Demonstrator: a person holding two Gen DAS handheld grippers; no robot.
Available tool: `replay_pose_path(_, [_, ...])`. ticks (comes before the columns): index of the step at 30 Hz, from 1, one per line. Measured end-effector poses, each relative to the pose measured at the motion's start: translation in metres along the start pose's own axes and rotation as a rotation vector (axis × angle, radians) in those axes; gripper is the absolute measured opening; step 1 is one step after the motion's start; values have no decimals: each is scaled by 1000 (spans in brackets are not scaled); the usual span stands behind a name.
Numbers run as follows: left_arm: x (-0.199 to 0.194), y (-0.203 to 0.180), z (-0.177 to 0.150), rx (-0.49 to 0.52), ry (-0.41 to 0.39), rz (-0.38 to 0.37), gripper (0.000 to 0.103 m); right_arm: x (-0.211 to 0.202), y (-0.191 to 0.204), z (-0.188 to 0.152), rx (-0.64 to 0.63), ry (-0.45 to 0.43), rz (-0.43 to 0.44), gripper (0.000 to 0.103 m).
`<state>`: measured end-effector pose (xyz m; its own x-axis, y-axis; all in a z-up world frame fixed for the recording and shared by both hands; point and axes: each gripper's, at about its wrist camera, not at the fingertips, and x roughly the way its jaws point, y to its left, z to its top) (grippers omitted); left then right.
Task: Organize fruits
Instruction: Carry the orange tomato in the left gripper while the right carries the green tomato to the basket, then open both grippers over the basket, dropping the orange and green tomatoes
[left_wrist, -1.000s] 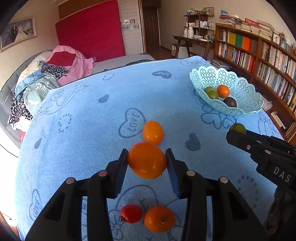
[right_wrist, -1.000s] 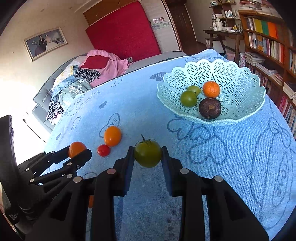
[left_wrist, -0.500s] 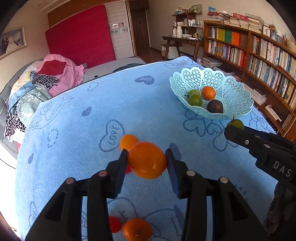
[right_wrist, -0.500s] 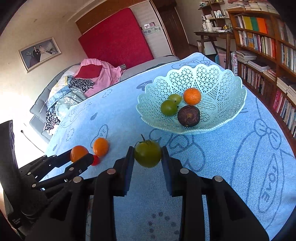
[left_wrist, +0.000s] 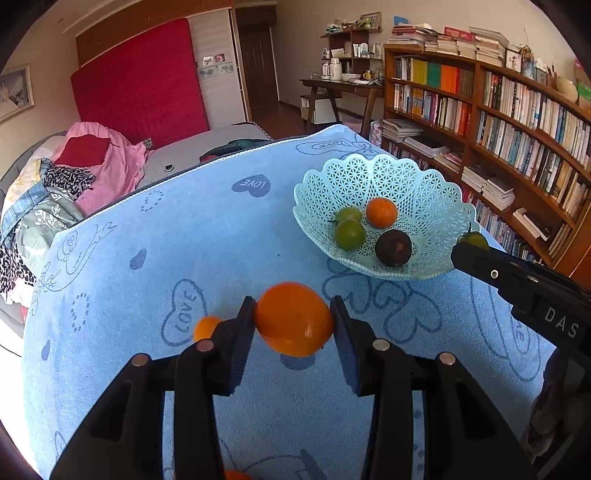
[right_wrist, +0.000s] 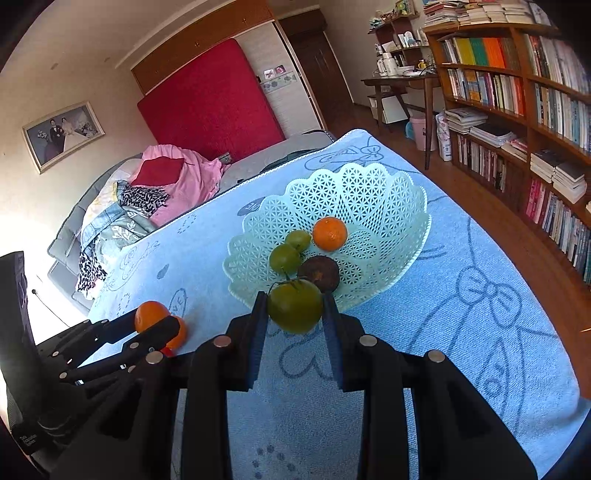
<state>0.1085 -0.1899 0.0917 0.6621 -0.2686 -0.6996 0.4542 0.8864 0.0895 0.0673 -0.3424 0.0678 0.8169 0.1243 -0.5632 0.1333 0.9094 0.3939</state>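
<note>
Left gripper (left_wrist: 293, 326): matte black plastic body, two flat fingers with ribbed dark blue pads (left_wrist: 341, 332). Round silver screw heads sat along each finger linkage. Right gripper (right_wrist: 295, 312): same construction and colouring, silver screws likewise. Seen from the left wrist view, its side carried white lettering "DAS" (remainder out of frame). No sleeve or skin was discernible.

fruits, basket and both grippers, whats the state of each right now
left gripper: shut on large orange, held above the cloth
right gripper: shut on green tomato, held near the basket rim
basket: upright on the cloth, holds four fruits
small orange: resting in basket
two green fruits: in basket, side by side
dark fruit: in basket
loose orange: on cloth, partly hidden
</note>
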Motion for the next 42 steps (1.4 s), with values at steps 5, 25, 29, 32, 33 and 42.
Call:
replay_pose_path(5, [14,-6,13,-9,9,-49,42,7,-10,8,5,-4,-25,30])
replay_pose_path(25, [45,-31,47,-2,-5,-139,42,28,-34,24,37,-13,-70,31])
replay_pose_path(29, [45,-29,50,-29,-29,-141,78,28,-37,24,51,-28,-82,34])
replay_pose_path(32, [41,-24,51,-43,-50,-131,81,24,-40,22,58,-46,-86,44])
replay_pose_path(33, [40,-22,51,-49,-46,-129,81,23,-40,22,59,-54,-83,45])
replay_pose_path(42, [31,-2,44,-93,-25,-81,89,14,-39,16,69,-75,-99,52])
